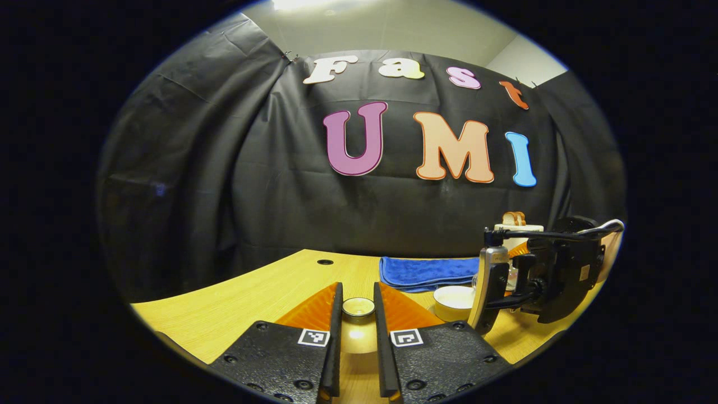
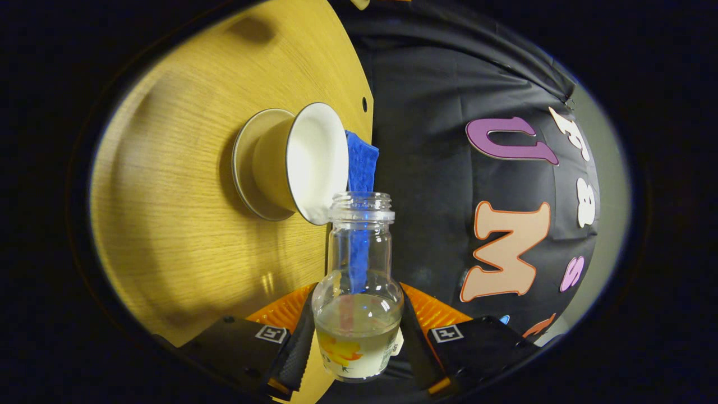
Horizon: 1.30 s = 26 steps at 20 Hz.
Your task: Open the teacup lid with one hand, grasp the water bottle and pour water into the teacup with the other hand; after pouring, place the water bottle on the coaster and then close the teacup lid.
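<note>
My left gripper [image 1: 357, 292] is shut on the small round teacup lid [image 1: 359, 307] and holds it above the table. The cream teacup [image 1: 453, 302] stands uncovered to its right. In the right gripper view the teacup [image 2: 305, 163] sits on its saucer [image 2: 247, 168], its white inside showing. My right gripper [image 2: 357, 300] is shut on the glass water bottle [image 2: 359, 292], which is tipped over, its open mouth just beside the cup's rim. Water lies in the bottle's lower part. The right gripper [image 1: 493, 283] also shows in the left gripper view, leaning over the cup.
A folded blue cloth [image 1: 426, 272] lies on the wooden table [image 1: 252, 297] behind the cup, and appears past the bottle as the blue cloth [image 2: 362, 160]. A white container [image 1: 517, 229] with toast on top stands at the back right.
</note>
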### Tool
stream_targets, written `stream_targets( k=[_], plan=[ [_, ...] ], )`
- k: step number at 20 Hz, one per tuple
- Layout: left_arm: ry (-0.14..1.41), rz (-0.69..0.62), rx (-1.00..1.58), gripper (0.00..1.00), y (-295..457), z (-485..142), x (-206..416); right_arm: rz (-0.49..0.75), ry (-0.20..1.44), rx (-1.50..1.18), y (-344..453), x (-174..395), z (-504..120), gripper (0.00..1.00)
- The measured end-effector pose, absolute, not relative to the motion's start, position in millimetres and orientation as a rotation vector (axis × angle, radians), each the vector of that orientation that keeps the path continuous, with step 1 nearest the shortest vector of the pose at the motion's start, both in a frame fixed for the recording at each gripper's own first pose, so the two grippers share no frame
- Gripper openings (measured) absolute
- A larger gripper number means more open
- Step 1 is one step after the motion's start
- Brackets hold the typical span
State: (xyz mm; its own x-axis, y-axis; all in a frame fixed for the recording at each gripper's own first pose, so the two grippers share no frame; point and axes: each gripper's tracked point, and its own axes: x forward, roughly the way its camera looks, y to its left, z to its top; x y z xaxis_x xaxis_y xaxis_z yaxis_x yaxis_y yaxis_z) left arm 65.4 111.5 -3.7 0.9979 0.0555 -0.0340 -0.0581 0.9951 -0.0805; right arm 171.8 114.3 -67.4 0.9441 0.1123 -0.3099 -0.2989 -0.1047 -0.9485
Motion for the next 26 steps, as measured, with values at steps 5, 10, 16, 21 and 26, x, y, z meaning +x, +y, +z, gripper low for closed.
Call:
stream_targets(
  k=[5,10,16,21,26],
  plan=[
    [0.042,0.063,-0.084,0.25,114,-9,66,0.36,0.122,-1.709,115,172,-66,0.78],
    [0.052,0.061,-0.086,0.25,114,-12,66,0.379,0.114,-1.768,116,171,-66,0.77],
    [0.059,0.068,-0.085,0.25,117,-16,67,0.38,0.099,-1.806,118,175,-63,0.77],
    [0.062,0.068,-0.071,0.25,117,-17,67,0.378,0.088,-1.841,120,176,-62,0.77],
    [0.085,0.065,-0.069,0.24,115,-22,68,0.378,0.069,-1.886,122,175,-61,0.77]
  ],
)
